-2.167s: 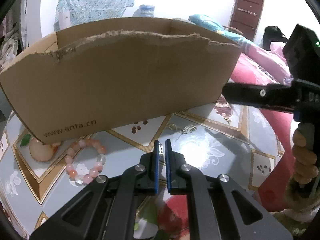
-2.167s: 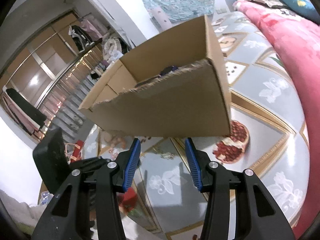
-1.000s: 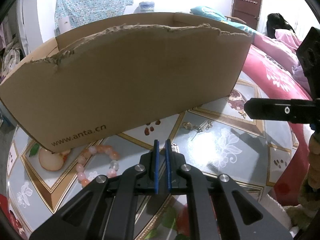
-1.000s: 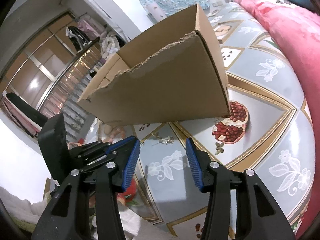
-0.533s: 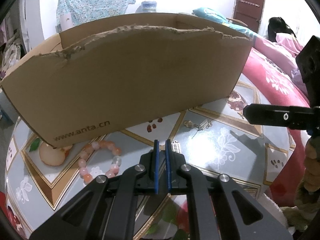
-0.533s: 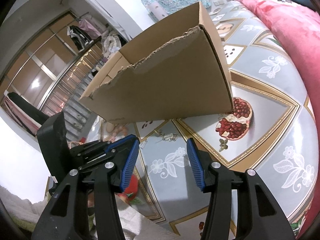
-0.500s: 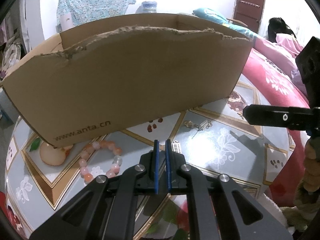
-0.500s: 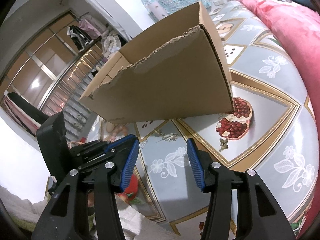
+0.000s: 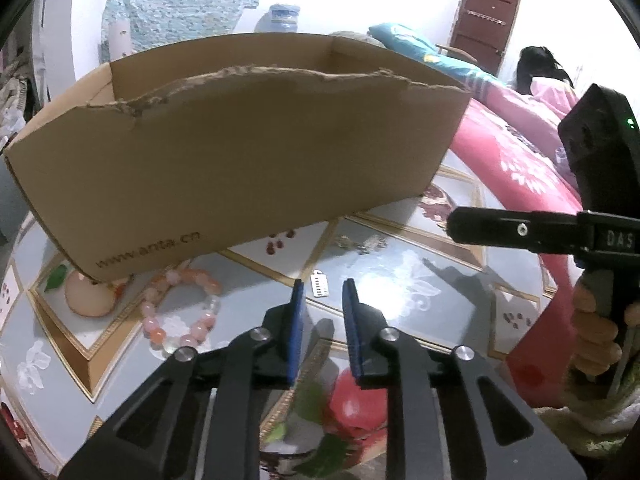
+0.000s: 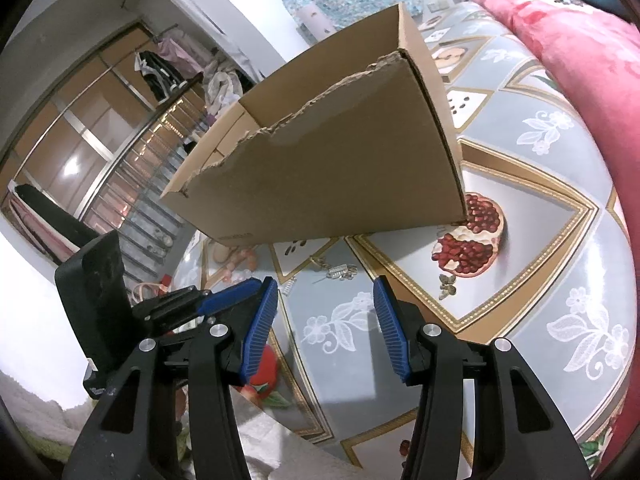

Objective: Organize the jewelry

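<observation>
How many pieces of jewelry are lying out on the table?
3: a pink bead bracelet by the cardboard box, a small silver tag, and a silver cluster farther right. The box may hide more.

Bright overhead light glares white off the glossy tablecloth (image 9: 400, 292), walls blow out, and fisheye edges bend darkly.

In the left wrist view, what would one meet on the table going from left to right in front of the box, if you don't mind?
Pink bead bracelet → small white tag → silver trinkets → right gripper.
</observation>
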A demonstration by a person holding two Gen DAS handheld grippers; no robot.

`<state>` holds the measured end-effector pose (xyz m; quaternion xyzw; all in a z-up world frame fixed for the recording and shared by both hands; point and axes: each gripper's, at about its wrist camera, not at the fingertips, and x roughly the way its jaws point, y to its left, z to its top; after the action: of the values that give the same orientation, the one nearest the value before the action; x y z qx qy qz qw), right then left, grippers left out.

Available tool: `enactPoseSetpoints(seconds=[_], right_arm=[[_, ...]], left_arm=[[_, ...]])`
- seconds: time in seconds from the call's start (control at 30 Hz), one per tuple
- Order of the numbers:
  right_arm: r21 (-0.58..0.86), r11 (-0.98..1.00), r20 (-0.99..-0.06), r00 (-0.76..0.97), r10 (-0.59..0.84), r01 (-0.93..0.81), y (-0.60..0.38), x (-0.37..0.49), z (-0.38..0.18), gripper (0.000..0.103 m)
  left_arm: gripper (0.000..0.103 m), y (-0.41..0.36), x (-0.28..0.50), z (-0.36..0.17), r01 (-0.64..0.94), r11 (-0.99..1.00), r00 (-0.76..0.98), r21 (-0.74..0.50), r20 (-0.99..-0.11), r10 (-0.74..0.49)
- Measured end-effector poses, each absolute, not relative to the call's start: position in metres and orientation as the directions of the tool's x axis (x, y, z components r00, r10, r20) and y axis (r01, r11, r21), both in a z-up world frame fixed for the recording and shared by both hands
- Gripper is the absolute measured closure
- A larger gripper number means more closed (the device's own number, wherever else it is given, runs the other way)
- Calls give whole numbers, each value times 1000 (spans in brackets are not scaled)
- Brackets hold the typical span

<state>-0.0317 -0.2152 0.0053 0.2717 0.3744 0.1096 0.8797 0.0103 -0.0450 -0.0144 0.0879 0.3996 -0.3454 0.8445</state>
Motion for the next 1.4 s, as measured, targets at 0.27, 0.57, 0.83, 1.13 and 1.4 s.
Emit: enactPoseSetpoints(seconds=[0.27,0.57,0.83,1.13,1.4], right_arm=[[563,826,-603,693,395,19,-217,-33,4,55],[570,821,-601,691,400,21,-222,-34,2,55],[571,821,-599,693,401,19,-224,-35,2,55],[561,827,-601,697,391,20,-224,-37,6,55],[520,854,-608,698,379,-10,-213,-34,10,55]], left_arm=[[82,-62,9,-24,667,740,444,-81,-755,-483],[84,-78,15,-27,674,738,498,33,-758,-421],[99,-79,21,-26,679,734,494,36,-761,-420],[99,-71,26,-25,664,746,465,-45,-757,-460],[99,-52,28,-13,634,768,482,-92,-730,-485]])
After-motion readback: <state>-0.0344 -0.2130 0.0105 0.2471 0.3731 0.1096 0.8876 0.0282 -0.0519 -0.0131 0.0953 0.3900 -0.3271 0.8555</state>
